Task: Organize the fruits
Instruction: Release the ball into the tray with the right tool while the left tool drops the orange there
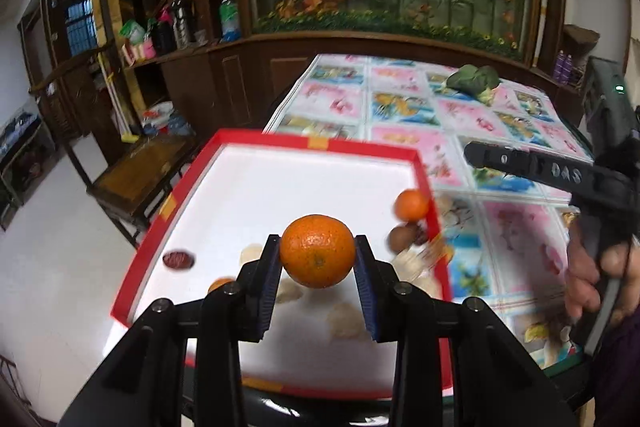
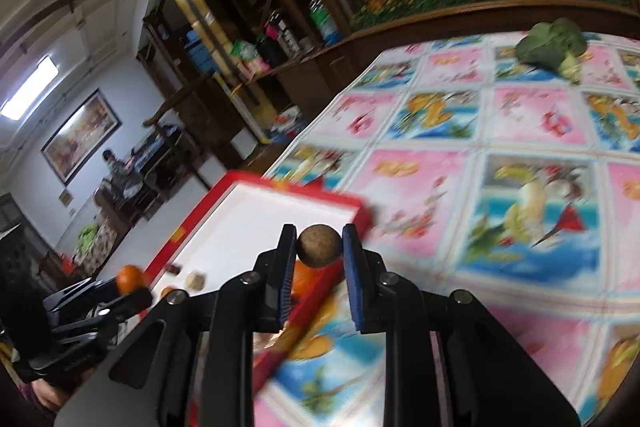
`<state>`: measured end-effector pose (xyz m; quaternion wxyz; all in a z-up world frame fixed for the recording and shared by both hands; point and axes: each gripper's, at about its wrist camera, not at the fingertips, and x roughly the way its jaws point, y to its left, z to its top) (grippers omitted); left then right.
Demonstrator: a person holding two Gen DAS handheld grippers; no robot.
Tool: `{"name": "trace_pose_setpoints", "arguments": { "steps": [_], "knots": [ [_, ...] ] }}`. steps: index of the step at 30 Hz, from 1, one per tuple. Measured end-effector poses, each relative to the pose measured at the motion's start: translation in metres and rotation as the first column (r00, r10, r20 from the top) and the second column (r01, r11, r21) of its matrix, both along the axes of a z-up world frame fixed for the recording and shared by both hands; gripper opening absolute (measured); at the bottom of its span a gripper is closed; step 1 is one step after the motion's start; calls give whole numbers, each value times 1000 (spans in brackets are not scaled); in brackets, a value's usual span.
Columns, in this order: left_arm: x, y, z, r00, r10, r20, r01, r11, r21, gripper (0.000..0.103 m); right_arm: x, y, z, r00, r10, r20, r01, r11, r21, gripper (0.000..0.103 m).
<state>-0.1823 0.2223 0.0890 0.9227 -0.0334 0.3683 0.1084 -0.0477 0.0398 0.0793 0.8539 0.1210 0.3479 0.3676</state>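
My left gripper is shut on an orange tangerine, held above the red-rimmed white tray. In the tray lie another tangerine, a brown round fruit, a red date and several pale pieces. My right gripper is shut on a small brown round fruit, over the tray's right rim. In the right wrist view the left gripper with its tangerine shows at the lower left. The right gripper's black finger shows side-on in the left wrist view.
A flowered pink-and-blue cloth covers the table. A green leafy vegetable lies near its far edge. Behind stand a dark wooden cabinet with bottles and a wooden bench left of the table. A hand grips the right tool.
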Motion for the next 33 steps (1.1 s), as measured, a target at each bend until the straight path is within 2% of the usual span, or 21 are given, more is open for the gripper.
{"name": "trace_pose_setpoints", "arguments": {
  "steps": [2, 7, 11, 20, 28, 33],
  "knots": [
    [-6, 7, -3, 1000, 13, -1, -13, 1000, -11, 35, -19, 24, 0, 999, 42, 16, -41, 998, -41, 25],
    [-17, 19, -14, 999, 28, -19, -28, 999, -17, 35, -54, 64, -3, 989, 146, 10, -145, 988, -62, 25],
    [-22, 30, -24, 998, 45, -44, -47, 998, -36, 35, -68, 94, -10, 983, 179, 30, -172, 974, -149, 25],
    [-22, 35, -36, 997, 54, -55, -57, 997, -50, 35, -69, 124, -38, 986, 162, -46, -168, 957, -236, 25],
    [-18, 42, -32, 995, 85, -46, -87, 995, -41, 35, -70, 134, -45, 988, 147, -48, -154, 950, -273, 26],
    [-15, 41, -30, 993, 108, -47, -110, 993, -35, 38, -67, 130, -46, 987, 148, -63, -159, 954, -254, 29]
  ]
}}
